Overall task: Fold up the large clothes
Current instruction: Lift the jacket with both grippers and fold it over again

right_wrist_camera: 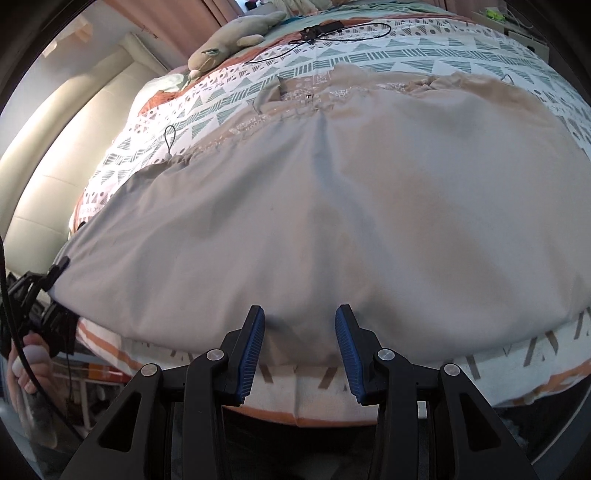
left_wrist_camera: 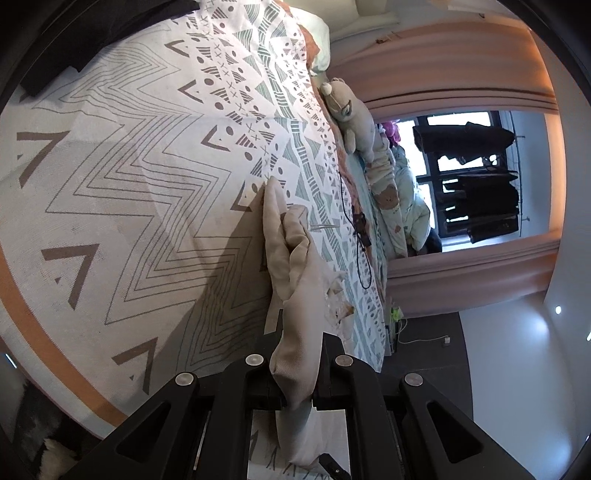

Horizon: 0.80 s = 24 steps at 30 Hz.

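We cannot see the left gripper's point(left_wrist_camera: 298, 373) fingertips, since the bunched beige garment point(left_wrist_camera: 295, 280) fills the gap between them and covers their pads. In the right wrist view the garment hides most of the patterned bedspread point(right_wrist_camera: 229, 96), and its near hem dips behind the right gripper point(right_wrist_camera: 299, 332). The hand point(right_wrist_camera: 26, 365) at the left edge is cut off. The small black device point(right_wrist_camera: 317, 29) beside the cable is too small for us to identify.

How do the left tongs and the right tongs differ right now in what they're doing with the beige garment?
The left tongs are shut on a bunched fold of the beige fabric garment; the right tongs are open and hold nothing. The left tongs' cloth is gathered into a thick roll, whereas the cloth by the right tongs lies spread flat. Both sit at the garment's edge over the patterned bedspread.
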Each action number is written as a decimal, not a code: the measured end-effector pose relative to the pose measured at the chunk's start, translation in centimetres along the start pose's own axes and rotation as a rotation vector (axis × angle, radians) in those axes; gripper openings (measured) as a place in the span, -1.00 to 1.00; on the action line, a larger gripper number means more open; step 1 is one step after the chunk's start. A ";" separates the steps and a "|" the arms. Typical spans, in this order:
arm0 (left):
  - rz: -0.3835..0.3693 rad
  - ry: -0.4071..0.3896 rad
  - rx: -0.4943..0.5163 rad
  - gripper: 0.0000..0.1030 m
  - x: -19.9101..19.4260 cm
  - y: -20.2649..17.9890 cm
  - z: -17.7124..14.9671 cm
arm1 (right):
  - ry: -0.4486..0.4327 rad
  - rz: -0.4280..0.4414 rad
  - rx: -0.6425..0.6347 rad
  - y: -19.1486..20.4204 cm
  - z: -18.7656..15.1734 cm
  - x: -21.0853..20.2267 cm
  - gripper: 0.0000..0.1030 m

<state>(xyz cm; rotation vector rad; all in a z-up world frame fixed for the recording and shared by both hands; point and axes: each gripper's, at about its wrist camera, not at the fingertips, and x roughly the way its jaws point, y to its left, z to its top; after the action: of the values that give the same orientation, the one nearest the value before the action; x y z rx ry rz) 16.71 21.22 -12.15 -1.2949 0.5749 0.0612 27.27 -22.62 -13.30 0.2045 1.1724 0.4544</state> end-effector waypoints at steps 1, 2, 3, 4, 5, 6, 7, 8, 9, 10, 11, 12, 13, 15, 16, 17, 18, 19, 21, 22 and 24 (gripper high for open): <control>0.000 0.001 0.008 -0.85 0.0 -0.3 0.0 | -0.001 0.004 0.004 0.0 0.3 0.2 -0.21; -0.001 0.004 0.014 -0.85 0.1 -0.7 0.1 | 0.006 0.008 0.010 -0.1 0.5 0.6 -0.21; -0.003 0.009 0.018 -0.85 0.2 -0.9 0.1 | 0.017 0.012 0.016 -0.2 0.6 1.1 -0.21; -0.003 0.012 0.024 -0.85 0.3 -1.2 0.2 | 0.034 0.004 0.027 -0.4 0.6 1.7 -0.21; -0.004 0.015 0.029 -0.85 0.4 -1.6 0.2 | 0.054 0.002 0.037 -0.6 0.3 2.5 -0.21; -0.007 0.018 0.036 -0.85 0.5 -2.0 0.2 | 0.067 0.001 0.040 -0.8 0.0 3.0 -0.21; -0.009 0.021 0.047 -0.85 0.7 -2.5 0.2 | 0.073 0.001 0.038 -0.9 -0.4 3.4 -0.21; -0.010 0.022 0.059 -0.85 0.8 -3.1 0.0 | 0.070 0.003 0.032 -1.0 -0.7 3.5 -0.22; -0.010 0.023 0.074 -0.85 0.9 -3.7 -0.1 | 0.067 0.000 0.025 -1.0 -0.9 3.5 -0.26; -0.013 0.022 0.086 -0.85 1.0 -4.3 -0.2 | 0.066 -0.003 0.018 -1.0 -1.1 3.5 -0.35; -0.019 0.023 0.099 -0.85 1.1 -5.0 -0.3 | 0.064 -0.004 0.019 -1.2 -1.2 3.4 -0.41; -0.026 0.026 0.111 -0.85 1.3 -5.7 -0.3 | 0.066 0.008 0.026 -1.4 -1.3 3.4 -0.43; -0.033 0.029 0.126 -0.85 1.5 -6.6 -0.4 | 0.067 0.017 0.036 -1.7 -1.4 3.3 -0.51; -0.048 0.038 0.158 -0.85 1.9 -8.3 -0.8 | 0.070 0.041 0.052 -2.2 -1.6 3.3 -0.55; -0.056 0.044 0.176 -0.85 2.0 -9.3 -1.0 | 0.071 0.055 0.060 -2.5 -1.8 3.4 -0.56; -0.063 0.049 0.194 -0.85 2.3 -10.2 -1.2 | 0.073 0.070 0.069 -2.9 -1.8 3.5 -0.56; -0.071 0.055 0.213 -0.85 2.5 -11.3 -1.6 | 0.069 0.072 0.080 -3.2 -1.7 3.5 -0.56; -0.080 0.060 0.230 -0.85 2.7 -12.1 -1.9 | 0.074 0.088 0.089 -3.4 -1.7 3.5 -0.56; -0.102 0.080 0.260 -0.85 3.4 -14.1 -2.7 | 0.085 0.115 0.100 -3.8 -1.6 3.5 -0.56; -0.114 0.090 0.273 -0.85 3.7 -15.0 -3.0 | 0.089 0.133 0.111 -4.0 -1.5 3.4 -0.56; -0.141 0.108 0.294 -0.85 4.2 -16.7 -3.7 | 0.092 0.171 0.135 -4.7 -1.4 3.1 -0.56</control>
<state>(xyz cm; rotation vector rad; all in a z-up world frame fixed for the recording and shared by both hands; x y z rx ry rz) 24.94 11.86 0.26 -1.0530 0.5601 -0.2051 28.02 -25.54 -18.27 0.4066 1.2822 0.5399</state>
